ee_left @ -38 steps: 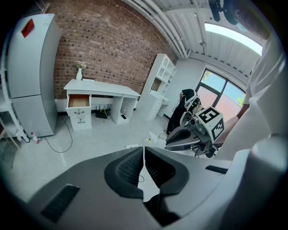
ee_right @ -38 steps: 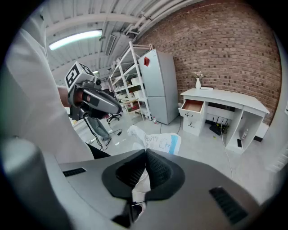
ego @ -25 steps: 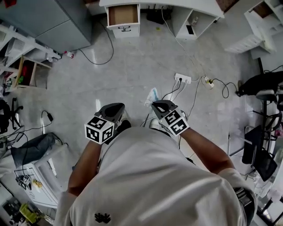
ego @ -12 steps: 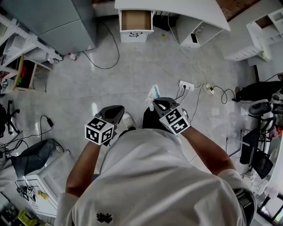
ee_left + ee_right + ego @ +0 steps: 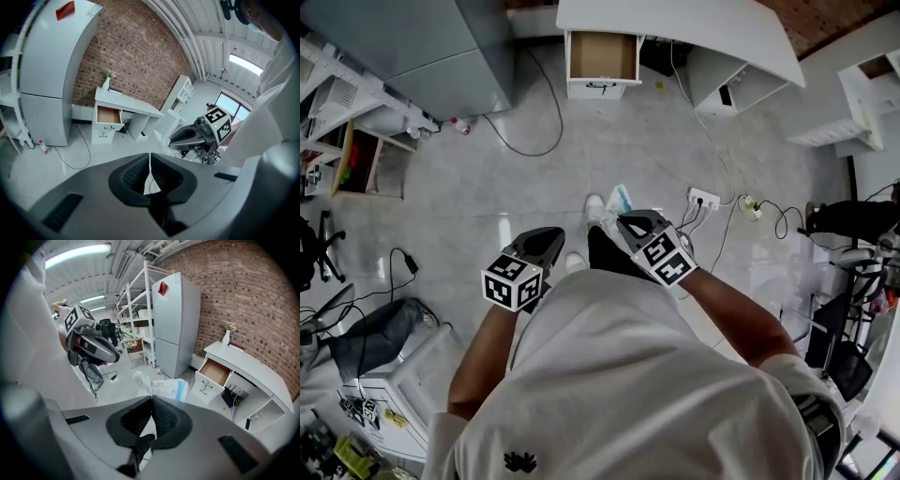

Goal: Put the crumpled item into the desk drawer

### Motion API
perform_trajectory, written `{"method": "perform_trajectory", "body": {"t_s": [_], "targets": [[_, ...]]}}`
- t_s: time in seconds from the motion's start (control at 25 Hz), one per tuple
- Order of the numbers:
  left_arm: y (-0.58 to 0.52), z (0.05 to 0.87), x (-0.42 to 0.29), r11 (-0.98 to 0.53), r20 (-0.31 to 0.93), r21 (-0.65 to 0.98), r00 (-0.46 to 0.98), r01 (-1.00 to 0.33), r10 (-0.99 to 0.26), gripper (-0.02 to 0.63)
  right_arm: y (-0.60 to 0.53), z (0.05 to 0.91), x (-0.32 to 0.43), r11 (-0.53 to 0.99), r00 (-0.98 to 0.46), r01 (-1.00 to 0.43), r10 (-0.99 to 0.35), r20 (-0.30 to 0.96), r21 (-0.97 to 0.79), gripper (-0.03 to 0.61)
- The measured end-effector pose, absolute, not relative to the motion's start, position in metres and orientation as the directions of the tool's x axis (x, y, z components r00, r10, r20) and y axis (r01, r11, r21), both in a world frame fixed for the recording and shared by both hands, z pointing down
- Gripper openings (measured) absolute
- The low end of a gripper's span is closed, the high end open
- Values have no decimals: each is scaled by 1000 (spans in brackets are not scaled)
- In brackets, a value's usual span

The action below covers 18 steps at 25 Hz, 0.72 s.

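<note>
Nearby, at 6 o'clock, the left gripper (image 5: 546, 238) has its jaws pressed together on nothing. Beside it, the right gripper (image 5: 624, 222) pinches a crumpled white and blue plastic item (image 5: 619, 199) at its tips. Far off at 12 o'clock, an open white desk drawer (image 5: 602, 56) shows its brown bottom.

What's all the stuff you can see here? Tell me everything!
desk: one, white, top of the head view
drawer: one, open, brown inside, in the desk
fridge: one, grey, left of the desk
vase: one, white, on the desk
power strip: one, white, on the floor
crumpled item: one, white and blue, in the right gripper's jaws
left gripper: one, grey, shut, empty
right gripper: one, grey, shut on the crumpled item
</note>
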<state>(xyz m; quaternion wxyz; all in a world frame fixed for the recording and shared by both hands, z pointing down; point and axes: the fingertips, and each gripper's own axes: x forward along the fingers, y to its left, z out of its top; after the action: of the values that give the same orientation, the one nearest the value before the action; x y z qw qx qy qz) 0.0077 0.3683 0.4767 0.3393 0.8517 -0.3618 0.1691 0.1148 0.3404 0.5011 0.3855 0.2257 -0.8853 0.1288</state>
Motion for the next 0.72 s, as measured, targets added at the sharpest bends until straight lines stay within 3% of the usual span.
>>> {"method": "perform_trajectory", "body": {"t_s": [0.72], "targets": [[111,465,64,-537,600,385,646,-750,-472,31,96,525,146,898,-636,-435,-256,728,-64,28]]}}
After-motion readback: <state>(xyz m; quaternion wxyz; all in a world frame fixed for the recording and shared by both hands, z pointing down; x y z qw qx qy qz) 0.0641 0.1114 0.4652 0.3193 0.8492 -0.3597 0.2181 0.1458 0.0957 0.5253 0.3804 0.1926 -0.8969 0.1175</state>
